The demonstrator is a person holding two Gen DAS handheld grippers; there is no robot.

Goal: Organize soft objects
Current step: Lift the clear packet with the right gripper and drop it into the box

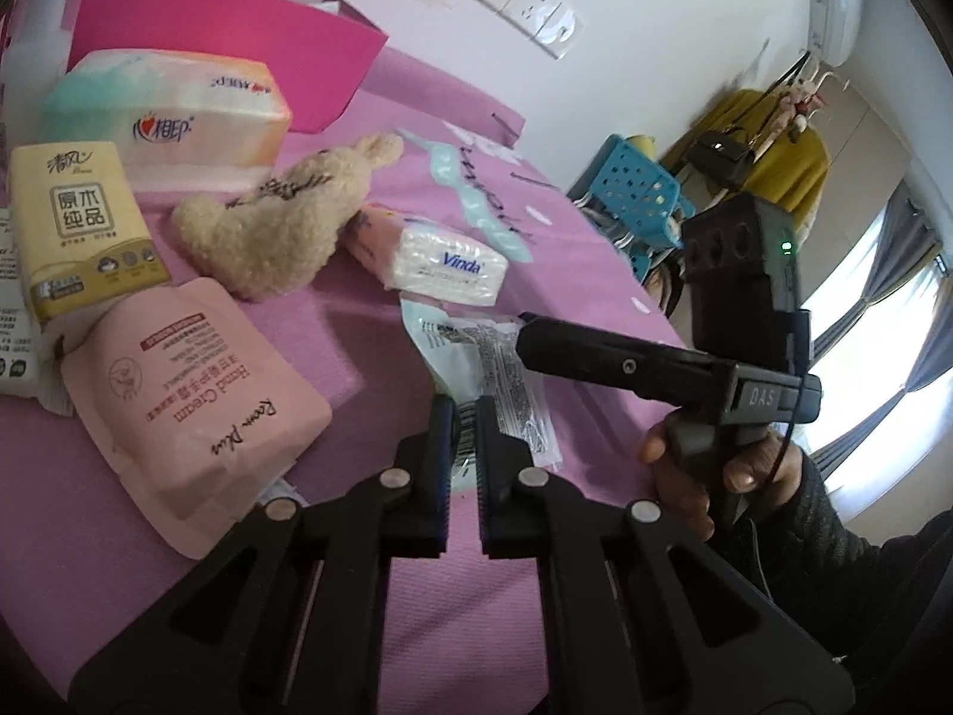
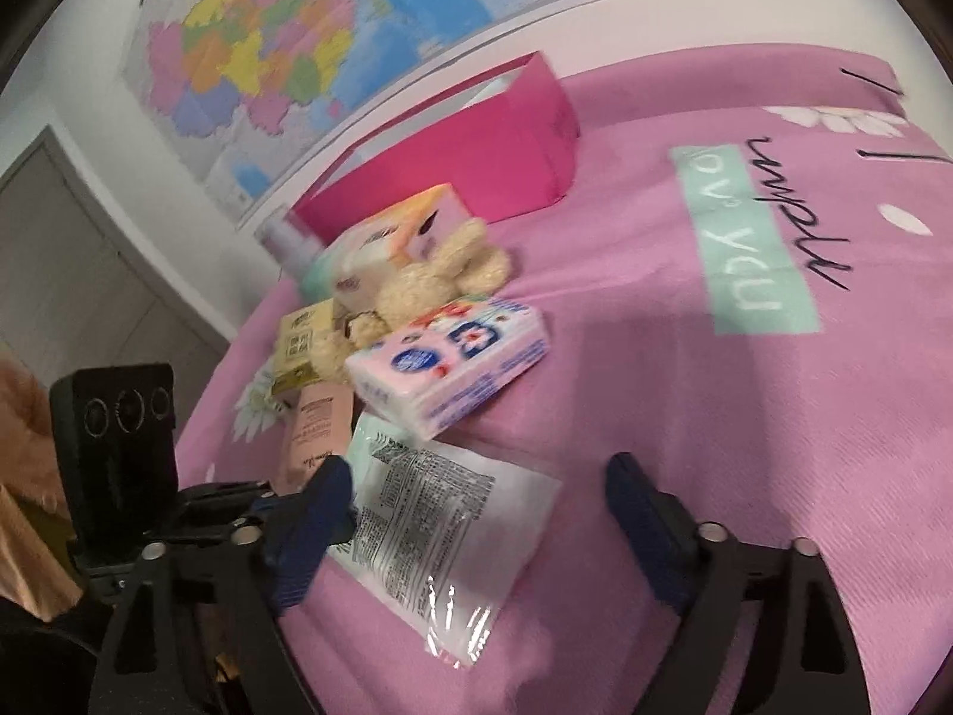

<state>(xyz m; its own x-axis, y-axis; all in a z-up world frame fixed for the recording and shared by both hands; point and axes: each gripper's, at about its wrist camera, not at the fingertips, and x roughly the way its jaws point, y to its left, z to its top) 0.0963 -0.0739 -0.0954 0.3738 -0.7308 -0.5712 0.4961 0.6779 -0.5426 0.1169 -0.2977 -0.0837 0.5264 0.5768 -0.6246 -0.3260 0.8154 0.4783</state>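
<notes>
Hovering low over the pink bedspread point(image 1: 369, 345), the left gripper point(image 1: 463, 465), jaws drawn in to a narrow gap, nothing clamped between them, tips just above the near end of a clear plastic packet point(image 1: 482, 369) lying flat on the cover. Spreading wide on the other side, the right gripper point(image 2: 476, 512), blue-padded fingers point(image 2: 643, 512) far apart and empty, straddling that same clear plastic packet point(image 2: 441, 542); whether the left pad is touching its edge, hard to tell through the blur. Showing in the left wrist view, the right gripper point(image 1: 667, 369) reaching in from the bed's right edge, gripped by a hand point(image 1: 703, 465) in a dark sleeve. Lying just beyond the packet, a Vinda tissue pack point(image 1: 441, 268), white and pink, tilted with one end raised against a beige plush toy point(image 1: 286, 220). Sprawling toward the middle of the bedspread, that plush toy, leaning on the large tissue pack point(image 1: 178, 113) behind it. Standing near the left edge, a yellow tissue pack point(image 1: 83, 226), and resting flat in front of it, a pink hand cream pouch point(image 1: 190, 411). Sitting at the far edge by the wall, a magenta box point(image 2: 464, 155), open at the top. Hanging on the wall above, a coloured map point(image 2: 286, 36); showing off the right of the bed, a blue perforated basket point(image 1: 637, 185).
</notes>
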